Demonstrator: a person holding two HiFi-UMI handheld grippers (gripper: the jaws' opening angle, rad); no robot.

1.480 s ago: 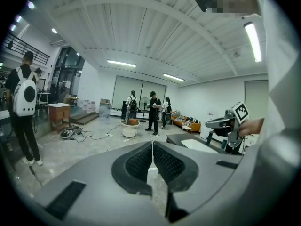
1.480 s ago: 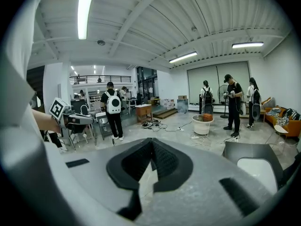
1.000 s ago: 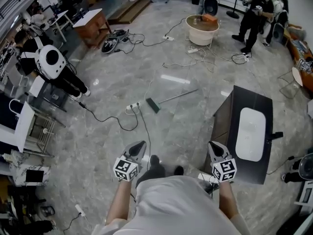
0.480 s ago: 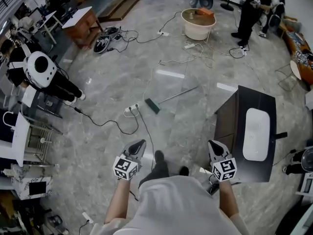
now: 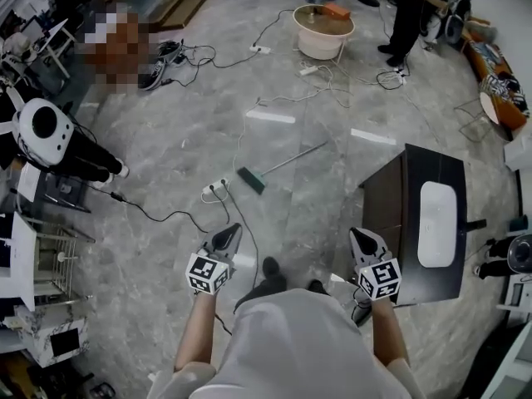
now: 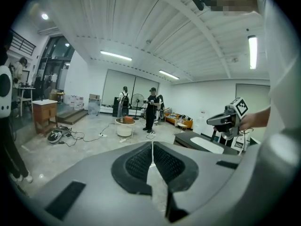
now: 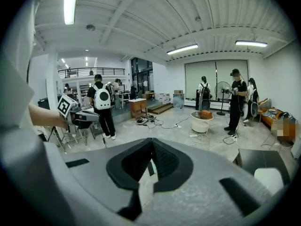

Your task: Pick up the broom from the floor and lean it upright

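Note:
The broom lies flat on the grey marble floor ahead of me, its green head nearest and its thin handle running off to the upper right. My left gripper is held out low at the left, short of the broom head, jaws shut and empty. My right gripper is level with it at the right, also shut and empty. In the left gripper view the jaws meet in a closed line; in the right gripper view the jaws do the same. Neither touches the broom.
A black cabinet with a white basin stands close on the right. A power strip and cables trail across the floor left of the broom head. A white tub stands far ahead. A person with a white backpack is at left, others at the back.
I have walked forward: the broom, cabinet and cables have slid closer and lower in the head view. Both grippers stayed shut and held out in front.

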